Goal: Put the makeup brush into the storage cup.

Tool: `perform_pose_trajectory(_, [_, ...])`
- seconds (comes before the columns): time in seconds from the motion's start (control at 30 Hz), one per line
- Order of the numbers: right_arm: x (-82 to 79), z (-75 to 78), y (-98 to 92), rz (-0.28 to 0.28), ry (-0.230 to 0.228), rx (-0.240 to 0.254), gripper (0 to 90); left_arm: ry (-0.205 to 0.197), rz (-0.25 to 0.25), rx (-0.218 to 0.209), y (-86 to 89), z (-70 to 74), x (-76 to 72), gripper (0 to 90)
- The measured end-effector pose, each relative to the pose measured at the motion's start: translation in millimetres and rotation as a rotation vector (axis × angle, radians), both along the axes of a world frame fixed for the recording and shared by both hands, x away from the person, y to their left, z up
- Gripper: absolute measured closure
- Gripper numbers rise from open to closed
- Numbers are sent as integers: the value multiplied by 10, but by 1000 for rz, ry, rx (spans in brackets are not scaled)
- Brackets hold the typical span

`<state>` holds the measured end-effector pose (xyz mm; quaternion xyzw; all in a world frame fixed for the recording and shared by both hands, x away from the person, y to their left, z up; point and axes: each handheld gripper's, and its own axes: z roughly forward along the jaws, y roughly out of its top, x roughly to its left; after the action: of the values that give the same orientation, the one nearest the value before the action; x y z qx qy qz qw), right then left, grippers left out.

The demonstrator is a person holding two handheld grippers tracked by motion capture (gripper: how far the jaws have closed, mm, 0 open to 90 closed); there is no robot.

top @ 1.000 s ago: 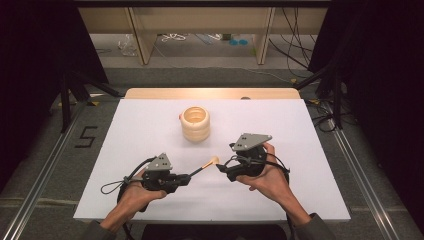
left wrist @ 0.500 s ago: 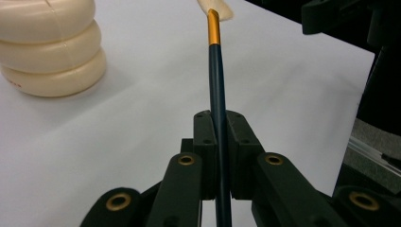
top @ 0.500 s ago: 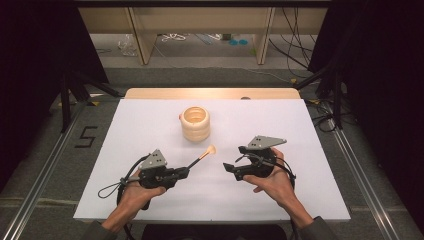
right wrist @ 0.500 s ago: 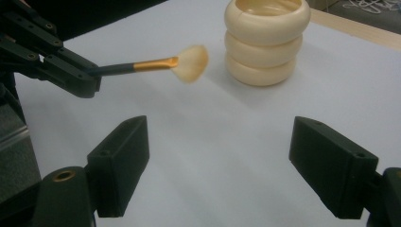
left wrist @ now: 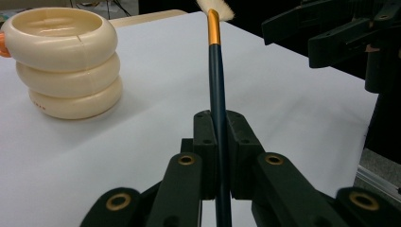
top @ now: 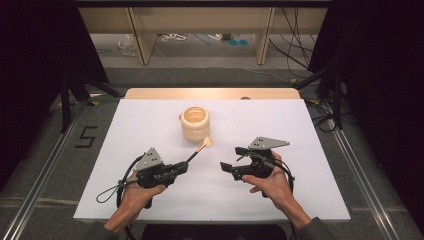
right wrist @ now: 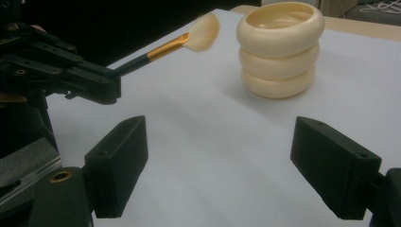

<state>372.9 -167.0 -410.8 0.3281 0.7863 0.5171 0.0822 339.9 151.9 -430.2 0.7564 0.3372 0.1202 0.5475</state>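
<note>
We see the ringed holder (top: 195, 124) standing on the table (top: 300, 130), behind both tools. The left tool (top: 182, 167) lifts the brush (top: 200, 148) just before the holder. The right tool (top: 234, 160) sits to their right, apart.

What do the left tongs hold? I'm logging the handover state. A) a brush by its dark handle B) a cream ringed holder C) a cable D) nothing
A: the left tongs are clamped on the brush handle, bristles pointing toward the holder.

White table (top: 150, 120) (wooden shelving (top: 200, 25) beyond)
</note>
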Motion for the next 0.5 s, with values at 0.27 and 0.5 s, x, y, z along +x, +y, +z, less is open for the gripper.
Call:
perform_pose_trajectory(0.27, [-14, 5, 38, 14, 4, 63, 219, -37, 17, -39, -9, 15, -26, 839])
perform_pose_trajectory(0.5, [-9, 11, 60, 18, 12, 133, 225, -56, 28, -54, -30, 15, -47, 839])
